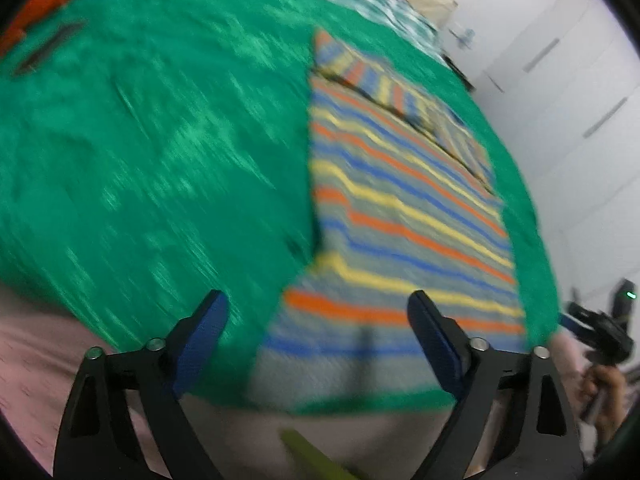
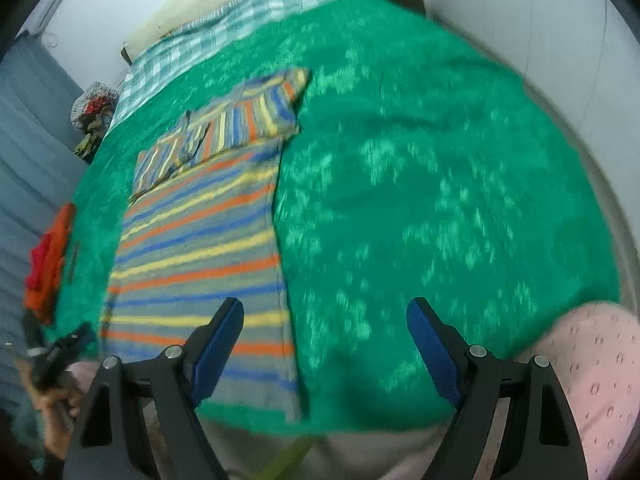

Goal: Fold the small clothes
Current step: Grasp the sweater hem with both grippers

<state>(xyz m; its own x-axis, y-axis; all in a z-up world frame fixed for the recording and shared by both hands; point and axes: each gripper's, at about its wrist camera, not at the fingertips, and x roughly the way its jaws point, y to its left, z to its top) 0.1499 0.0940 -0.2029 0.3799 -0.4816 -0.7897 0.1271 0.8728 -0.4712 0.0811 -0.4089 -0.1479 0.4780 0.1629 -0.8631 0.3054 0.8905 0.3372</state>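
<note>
My left gripper hangs wide, holding nothing, above the near hem of the striped shirt. My right gripper is wide too, over the green blanket just beside the shirt. Shirt lies flat, sleeves folded in.

We see a bed under a mottled green blanket, with checked teal-and-white bedding toward its head. A white wardrobe with slim handles stands alongside, a plain white wall on the other side.
</note>
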